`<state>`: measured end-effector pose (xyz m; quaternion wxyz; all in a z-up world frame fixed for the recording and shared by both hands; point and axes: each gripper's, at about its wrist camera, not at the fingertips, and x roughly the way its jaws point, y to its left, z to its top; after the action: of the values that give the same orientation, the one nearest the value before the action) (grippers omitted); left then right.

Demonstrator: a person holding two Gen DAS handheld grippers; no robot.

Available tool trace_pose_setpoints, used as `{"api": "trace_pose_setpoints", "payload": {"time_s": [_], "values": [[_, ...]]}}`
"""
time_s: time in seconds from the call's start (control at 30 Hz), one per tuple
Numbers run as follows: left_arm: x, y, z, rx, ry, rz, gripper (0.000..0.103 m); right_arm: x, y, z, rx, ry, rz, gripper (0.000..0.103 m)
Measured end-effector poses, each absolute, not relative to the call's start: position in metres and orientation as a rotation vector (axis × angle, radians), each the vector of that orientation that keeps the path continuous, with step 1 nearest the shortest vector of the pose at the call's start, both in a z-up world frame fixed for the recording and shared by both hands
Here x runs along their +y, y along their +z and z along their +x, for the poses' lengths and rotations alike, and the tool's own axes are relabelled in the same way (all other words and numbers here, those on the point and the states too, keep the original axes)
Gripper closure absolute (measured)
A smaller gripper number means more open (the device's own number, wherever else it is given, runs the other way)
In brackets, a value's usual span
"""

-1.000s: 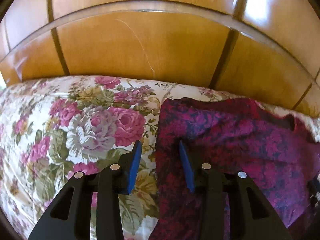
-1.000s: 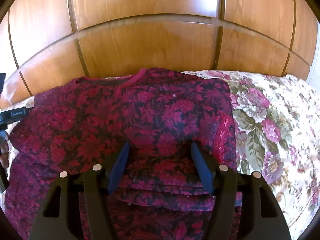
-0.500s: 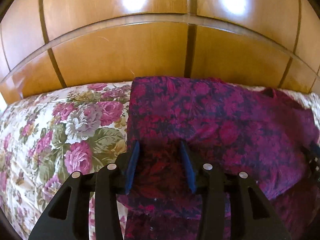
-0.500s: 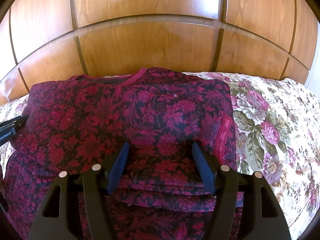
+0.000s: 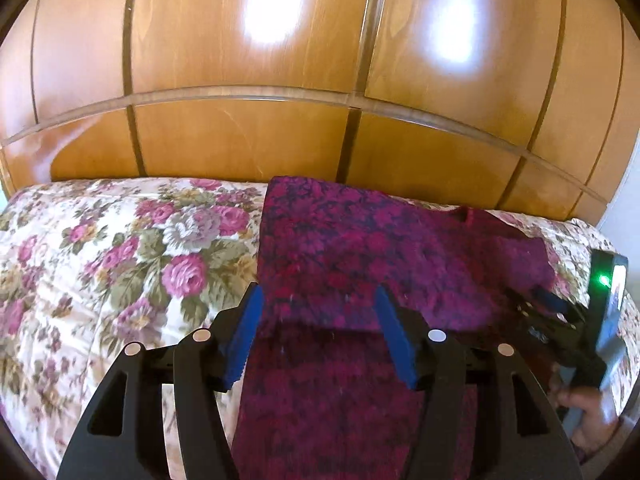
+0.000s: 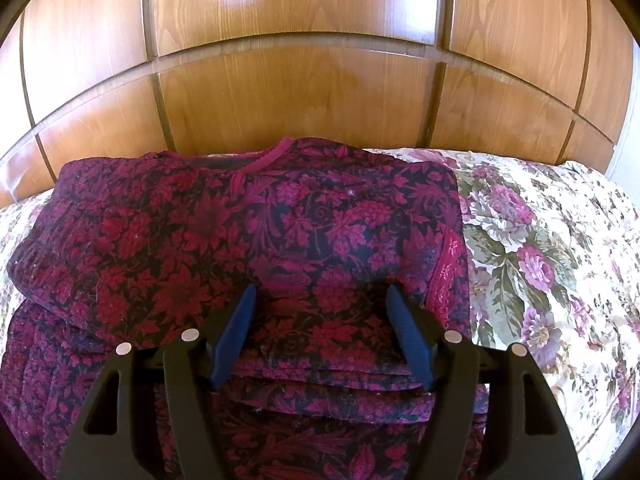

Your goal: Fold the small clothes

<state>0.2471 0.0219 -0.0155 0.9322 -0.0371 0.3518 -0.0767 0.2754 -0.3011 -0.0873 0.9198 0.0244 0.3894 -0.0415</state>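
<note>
Garment: a dark red floral top (image 6: 248, 240) lies folded on the bed, its neckline toward the wooden headboard (image 6: 304, 92); the folded layers stack in steps at the edge nearest the cameras, and a pink-lined cuff shows on its right edge.
Bedspread: the cream quilt with pink roses (image 5: 120, 264) shows to the left of the garment in the left wrist view and to its right in the right wrist view.
Left gripper: the left gripper (image 5: 320, 334) hovers above the garment's left part; its jaws stand spread, blue pads apart, gripping nothing (the left pad sits over the garment's left edge).
Right gripper: the right gripper (image 6: 322, 328) hovers above the garment's near edge, right of its middle; its jaws are likewise released, with cloth visible between the pads but not pinched.
Right side of the left wrist view: the other gripper's body with a green light shows beyond the garment's right edge, held in a hand (image 5: 588, 420).
</note>
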Motion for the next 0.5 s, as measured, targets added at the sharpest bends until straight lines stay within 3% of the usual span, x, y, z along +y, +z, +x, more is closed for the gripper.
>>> {"api": "trace_pose_setpoints", "payload": {"time_s": [0.23,0.37,0.5], "values": [[0.029,-0.015,0.211,0.731,-0.152,-0.095,0.045,-0.294,-0.084,0.274,0.809,-0.128,-0.006,0.029],[0.036,-0.018,0.195,0.736,-0.14,-0.089,0.045,-0.288,-0.069,0.262,0.806,-0.148,-0.058,0.011],[0.041,-0.026,0.181,0.757,-0.138,-0.082,0.045,-0.292,-0.061,0.239,0.82,-0.112,-0.018,0.007]]}}
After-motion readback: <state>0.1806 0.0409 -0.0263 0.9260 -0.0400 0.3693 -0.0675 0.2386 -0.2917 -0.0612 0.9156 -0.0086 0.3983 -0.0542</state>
